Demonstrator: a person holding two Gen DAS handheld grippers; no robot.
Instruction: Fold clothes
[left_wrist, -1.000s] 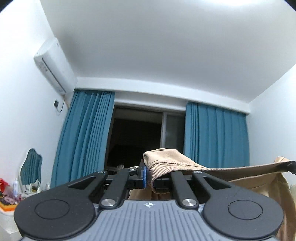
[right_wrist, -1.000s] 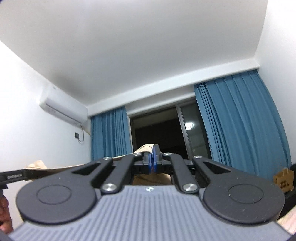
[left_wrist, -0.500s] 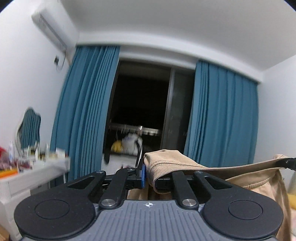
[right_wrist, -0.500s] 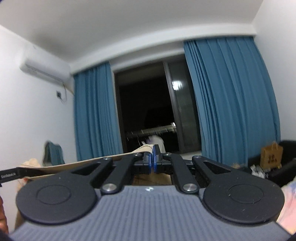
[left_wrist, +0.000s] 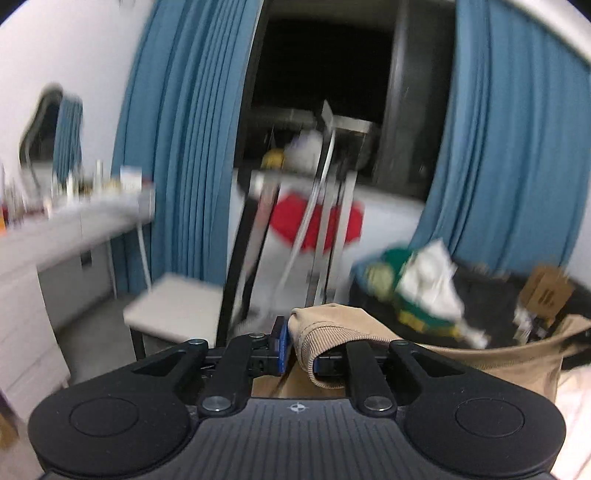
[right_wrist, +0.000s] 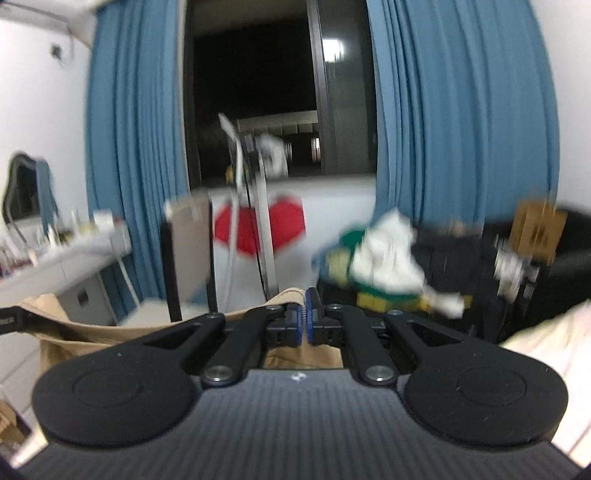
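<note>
Gripping the ribbed edge of a tan garment (left_wrist: 334, 338), the left gripper (left_wrist: 295, 349) is being held in the air with its jaws clenched on the cloth, the corduroy-like hem bunching up between and over the blue pads. From that grip the fabric is being stretched off to the right, where its far end is seen pinched by the other tool at the frame edge. In the right wrist view the right gripper (right_wrist: 305, 326) is likewise being kept closed, its jaws pressed together on a thin fold of the same tan garment (right_wrist: 284, 297), and the cloth is being drawn away to the left as a taut band and hanging below it in a loose sag. The garment is thus being suspended between the two tools, off any surface.

Behind it, everything is being smeared by motion blur. Blue curtains (left_wrist: 184, 147) are being seen on both sides of a dark glass door (left_wrist: 325, 74), with a metal drying rack (left_wrist: 325, 206) standing in front of it and something red (left_wrist: 314, 225) showing behind the rack. A white counter (left_wrist: 55, 236) with small items is running along the left wall under a mirror (left_wrist: 44, 125), a pale stool (left_wrist: 173, 310) is standing beside it, and a heap of green and white clothing (left_wrist: 421, 288) is lying on a dark sofa (right_wrist: 569, 240) near a brown paper bag (left_wrist: 546, 291).
</note>
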